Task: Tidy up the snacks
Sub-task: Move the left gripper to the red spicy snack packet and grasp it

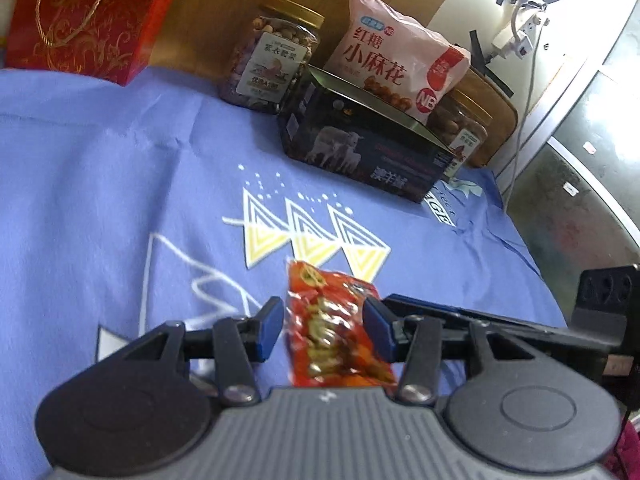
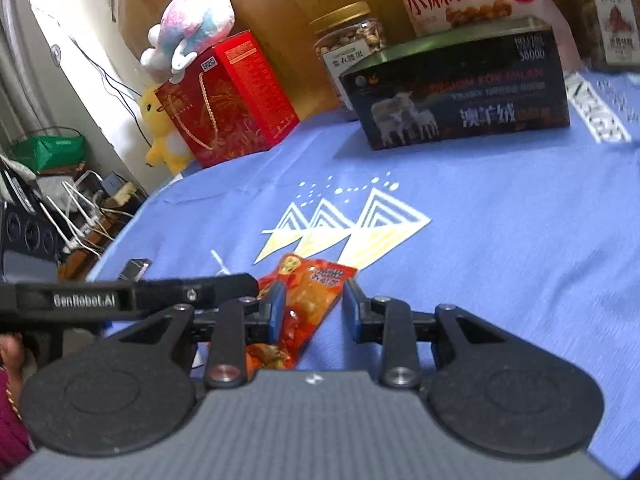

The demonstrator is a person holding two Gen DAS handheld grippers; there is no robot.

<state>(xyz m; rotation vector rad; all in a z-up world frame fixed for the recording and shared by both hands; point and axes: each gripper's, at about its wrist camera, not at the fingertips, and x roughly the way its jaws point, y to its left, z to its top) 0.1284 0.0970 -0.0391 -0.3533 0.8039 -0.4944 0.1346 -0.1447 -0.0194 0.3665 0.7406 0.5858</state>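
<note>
surface: blue printed cloth (image 1: 120,160) | thing: red crinkly plastic snack packet (image 1: 336,328), long axis running forward along the fingers | left gripper (image 1: 324,326): part-open, pads clamped on packet | right gripper (image 2: 310,308): part-open, packet between its fingers against the left pad, other pad clear | nearer: left

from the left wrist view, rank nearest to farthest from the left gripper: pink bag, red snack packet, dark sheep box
1. red snack packet, between the left gripper fingers
2. dark sheep box, ahead on the cloth
3. pink bag, on top, behind the box

Cloth (image 1: 100,168) under my claws: periwinkle blue, white-and-yellow triangle print. Snack packet (image 1: 332,328): red-orange. My finger pads (image 1: 269,328): blue on black. Gift bag (image 2: 224,96): red, gold scrollwork. Box (image 2: 460,104): black, white sheep. Big pouch (image 1: 392,52): pale pink.
</note>
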